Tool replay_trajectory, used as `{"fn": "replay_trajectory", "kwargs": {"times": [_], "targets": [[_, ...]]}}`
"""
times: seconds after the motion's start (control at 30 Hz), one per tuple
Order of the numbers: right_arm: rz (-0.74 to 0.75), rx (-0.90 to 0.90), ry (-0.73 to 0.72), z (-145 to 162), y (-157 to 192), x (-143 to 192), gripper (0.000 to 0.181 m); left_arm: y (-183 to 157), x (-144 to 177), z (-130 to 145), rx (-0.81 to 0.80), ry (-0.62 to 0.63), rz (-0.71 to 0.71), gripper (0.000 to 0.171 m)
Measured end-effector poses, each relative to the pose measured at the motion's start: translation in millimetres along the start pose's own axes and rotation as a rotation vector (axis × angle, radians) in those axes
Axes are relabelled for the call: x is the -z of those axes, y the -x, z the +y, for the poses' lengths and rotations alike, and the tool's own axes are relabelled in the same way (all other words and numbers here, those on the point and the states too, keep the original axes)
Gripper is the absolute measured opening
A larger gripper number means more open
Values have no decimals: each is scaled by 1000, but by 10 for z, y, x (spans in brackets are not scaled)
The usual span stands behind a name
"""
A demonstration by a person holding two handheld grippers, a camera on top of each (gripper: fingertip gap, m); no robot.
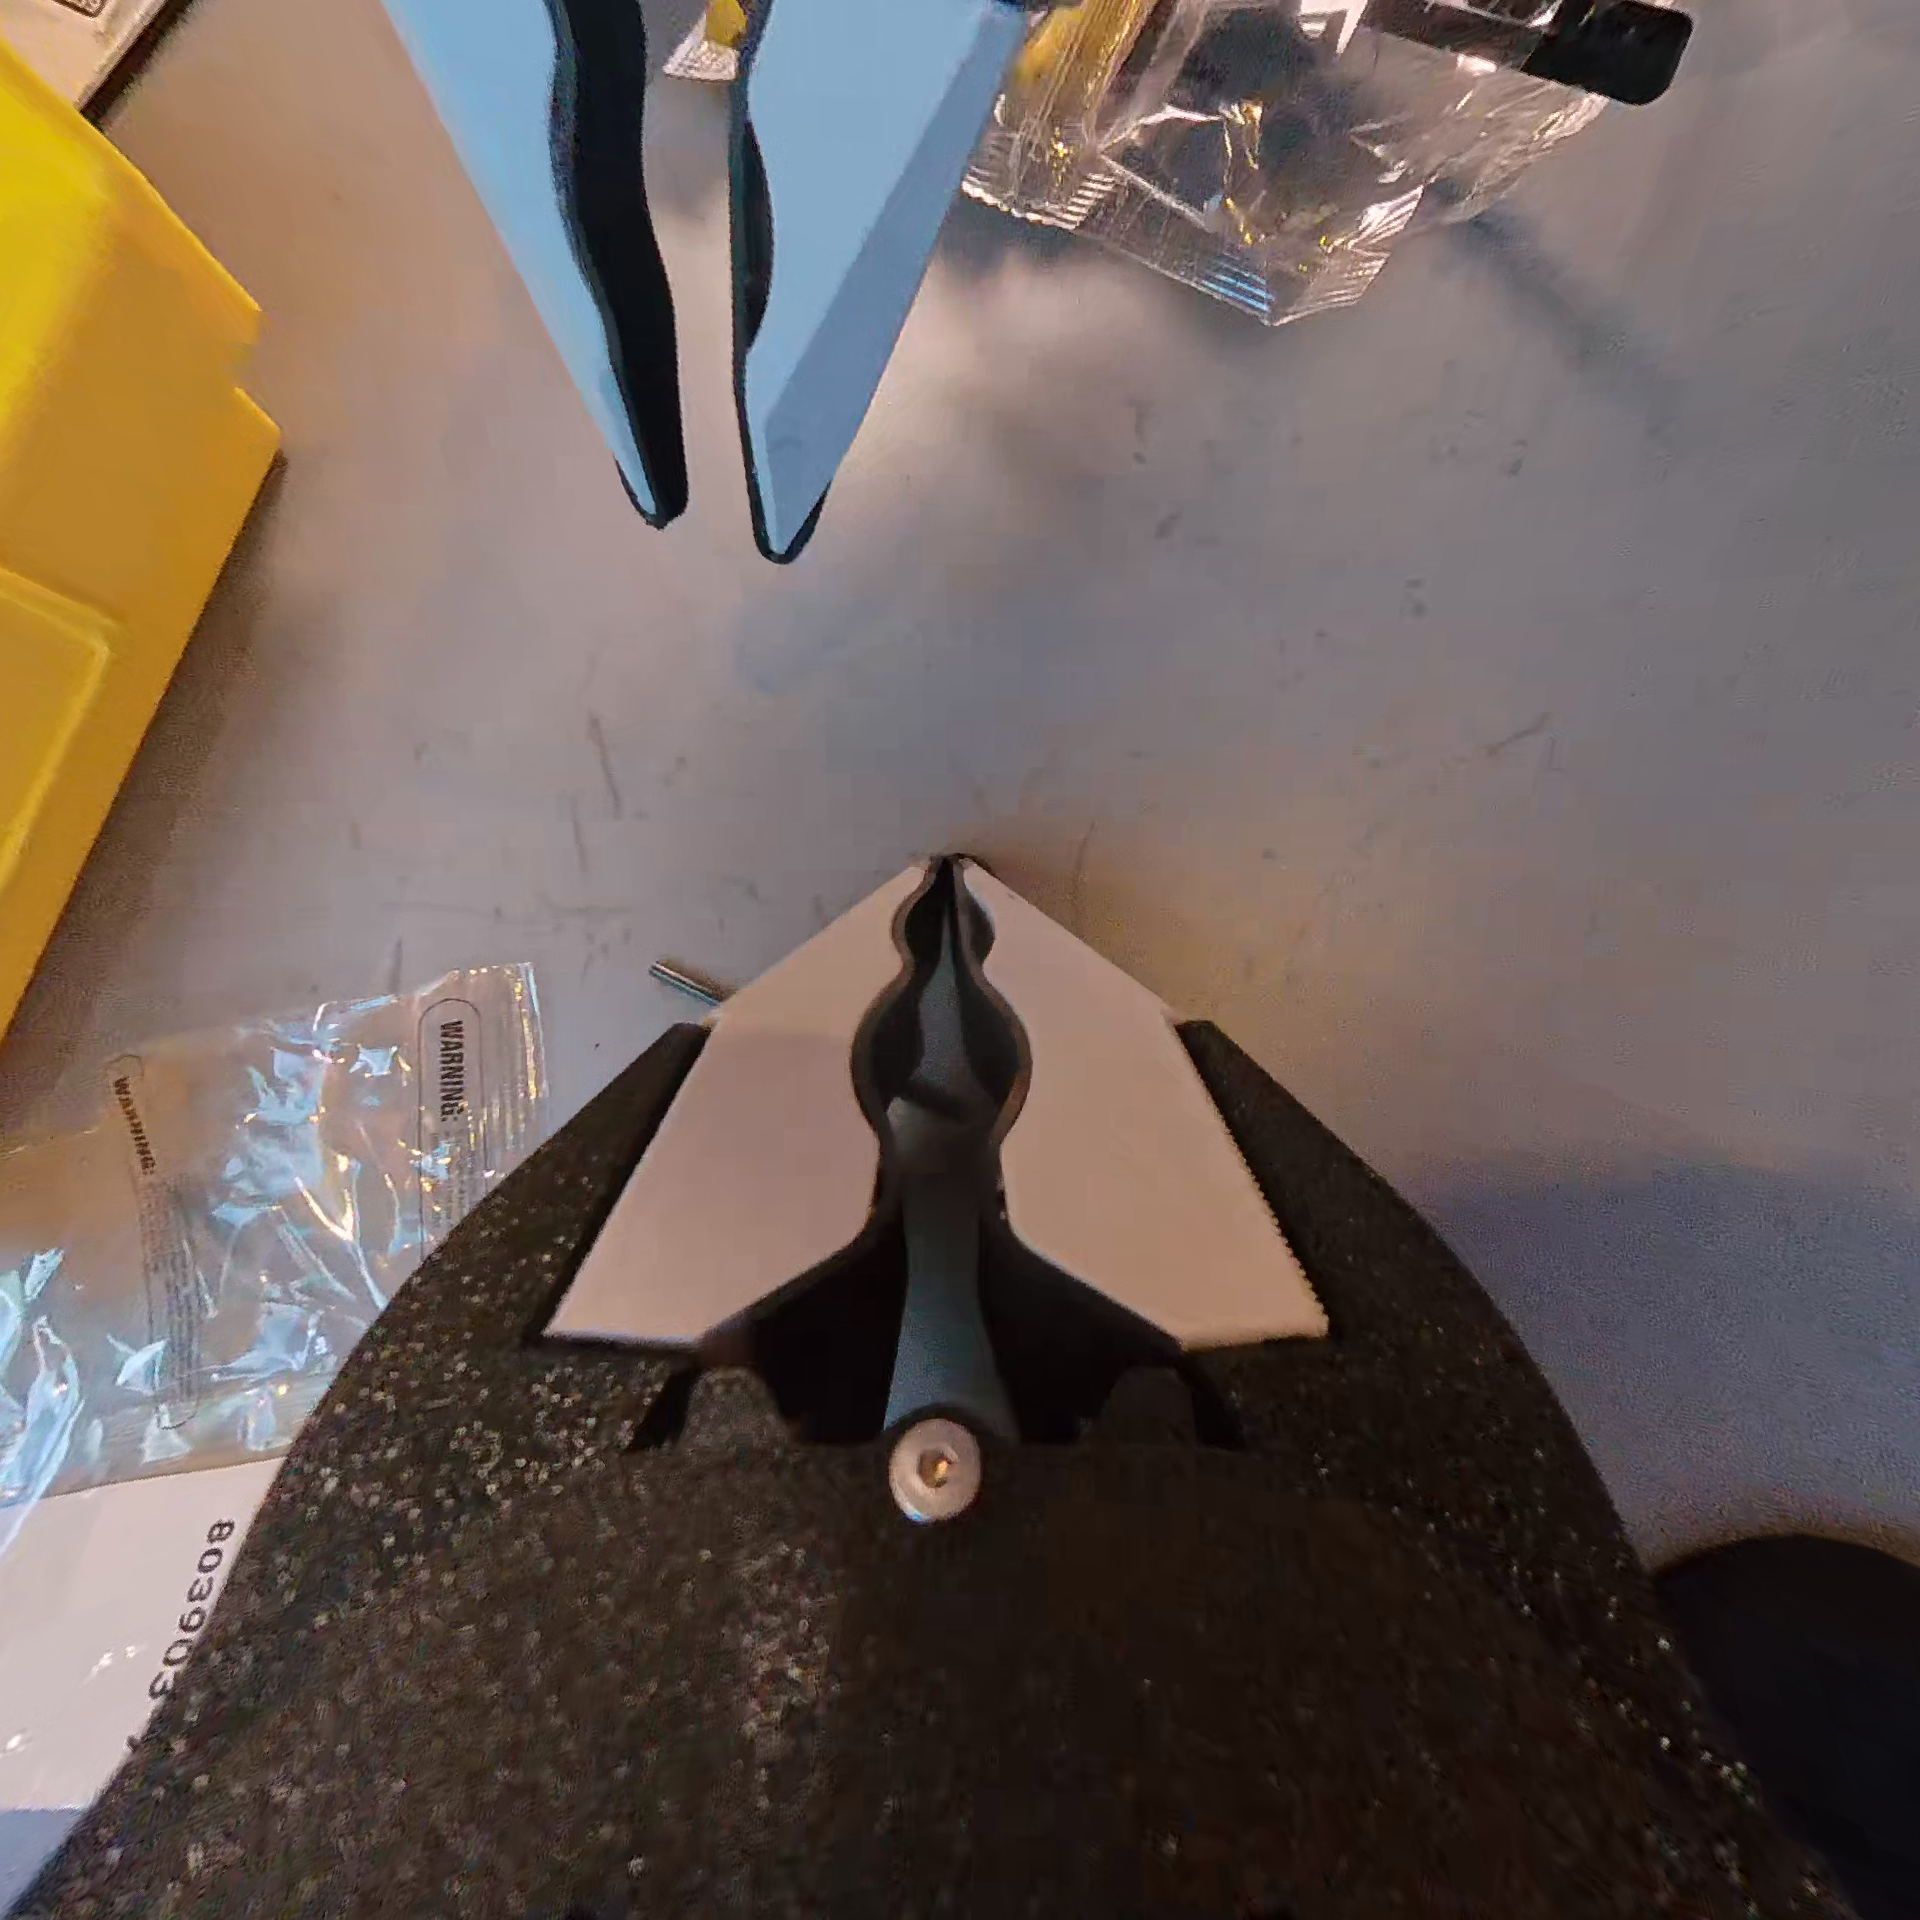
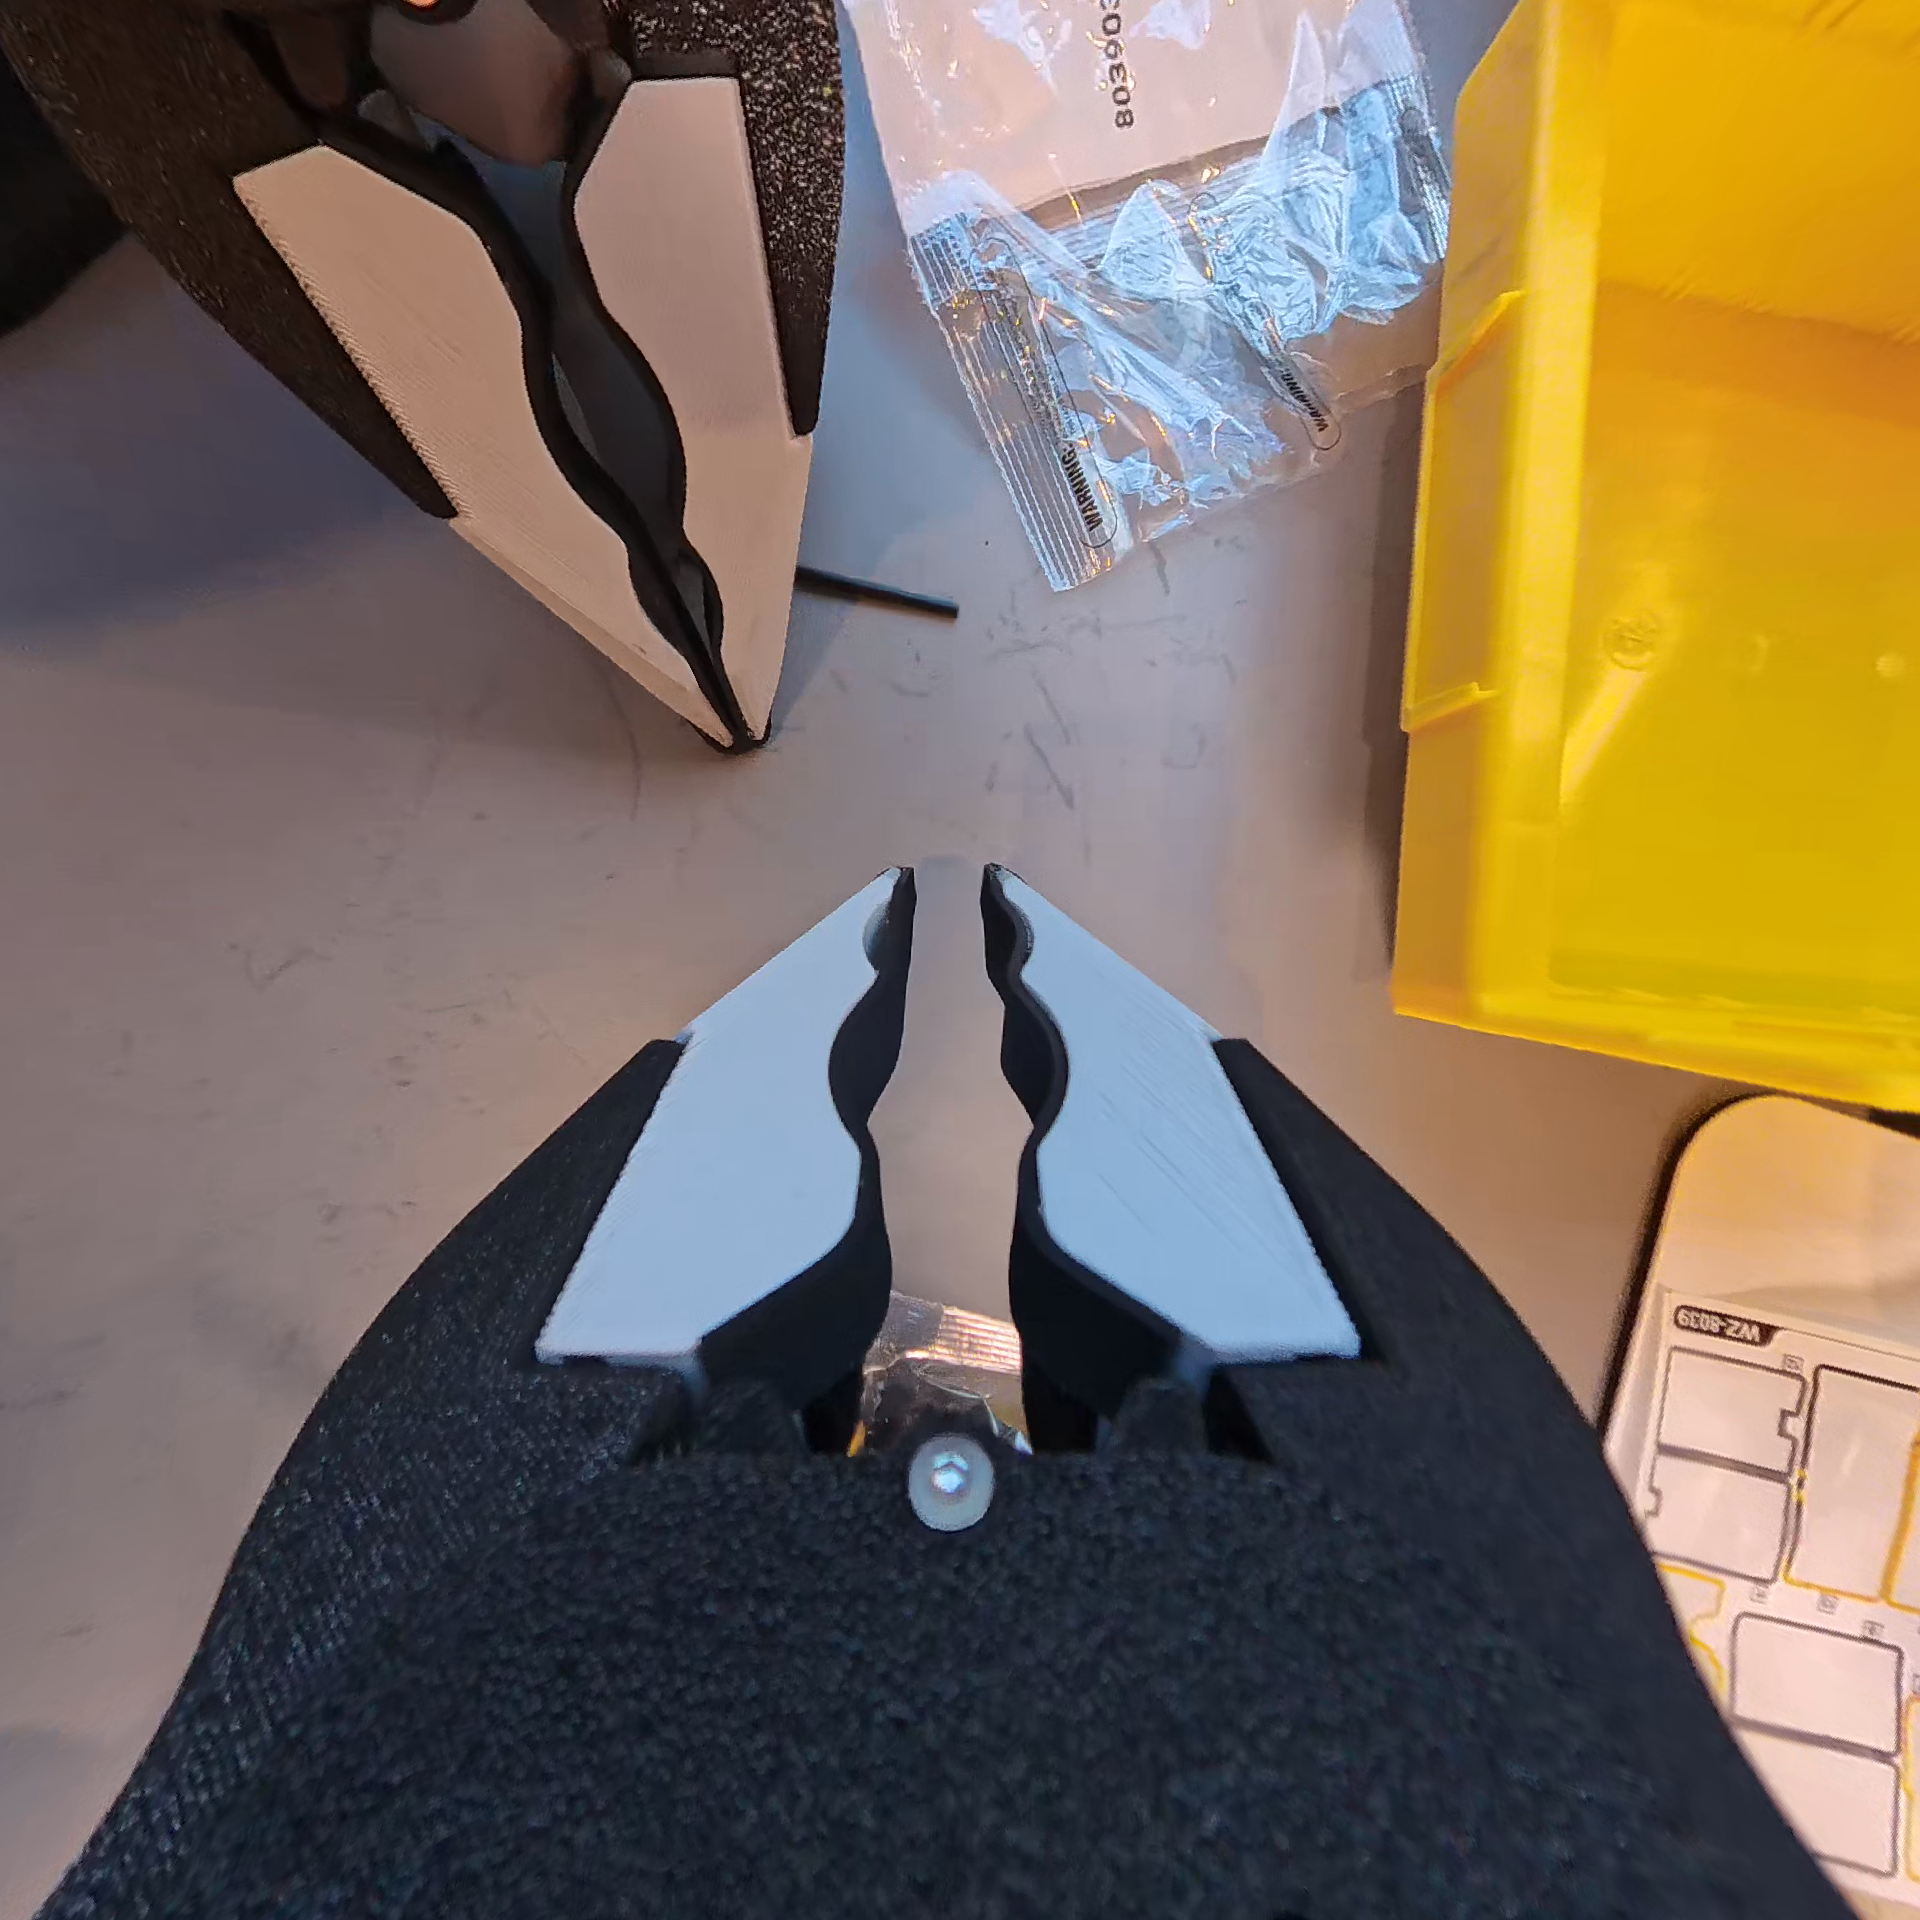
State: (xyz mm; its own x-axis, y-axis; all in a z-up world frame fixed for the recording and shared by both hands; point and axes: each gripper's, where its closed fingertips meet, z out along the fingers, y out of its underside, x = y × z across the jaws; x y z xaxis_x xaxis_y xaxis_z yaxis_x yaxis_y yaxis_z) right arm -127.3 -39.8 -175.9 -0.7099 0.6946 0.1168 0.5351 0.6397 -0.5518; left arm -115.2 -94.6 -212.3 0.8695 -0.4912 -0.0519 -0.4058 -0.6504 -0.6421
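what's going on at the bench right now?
Two hand-held claws face each other, tips low over a scuffed grey table. The left claw is shut, with nothing seen between its fingers. The right claw is slightly open and empty. A thin dark pin lies beside the left claw, near a crinkled clear bag and a yellow bin.

On the scuffed grey surface [image 2: 312,935] a yellow plastic bin [image 2: 1662,623] sits at three o'clock in the right wrist view. Crinkled clear bags [image 2: 1164,343] lie at one o'clock, a thin dark pin [image 2: 883,594] beside them, a printed white sheet [image 2: 1787,1507] at five.
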Motion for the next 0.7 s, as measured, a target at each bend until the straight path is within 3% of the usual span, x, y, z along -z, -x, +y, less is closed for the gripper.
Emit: {"fn": "replay_trajectory", "kwargs": {"times": [0.1, 0.23, 0.33, 0.5, 0.7], "targets": [[16, -13, -28, -18, 24, 48, 12, 17, 76, 14, 20, -44, -3, 0], [27, -24, -53, -8, 59, 79, 12, 187, 428, 38, 167, -146, -56, 0], [34, -28, -57, 6, 61, 80, 12, 217, 444, 304, 269, -101, -74, 13], [39, -31, -83, -37, 67, 80, 12, 205, 397, 461, 274, -50, -131, 1], [48, -36, -105, -44, 116, 124, 12, 202, 391, 489, 237, -35, -166, 2]]}}
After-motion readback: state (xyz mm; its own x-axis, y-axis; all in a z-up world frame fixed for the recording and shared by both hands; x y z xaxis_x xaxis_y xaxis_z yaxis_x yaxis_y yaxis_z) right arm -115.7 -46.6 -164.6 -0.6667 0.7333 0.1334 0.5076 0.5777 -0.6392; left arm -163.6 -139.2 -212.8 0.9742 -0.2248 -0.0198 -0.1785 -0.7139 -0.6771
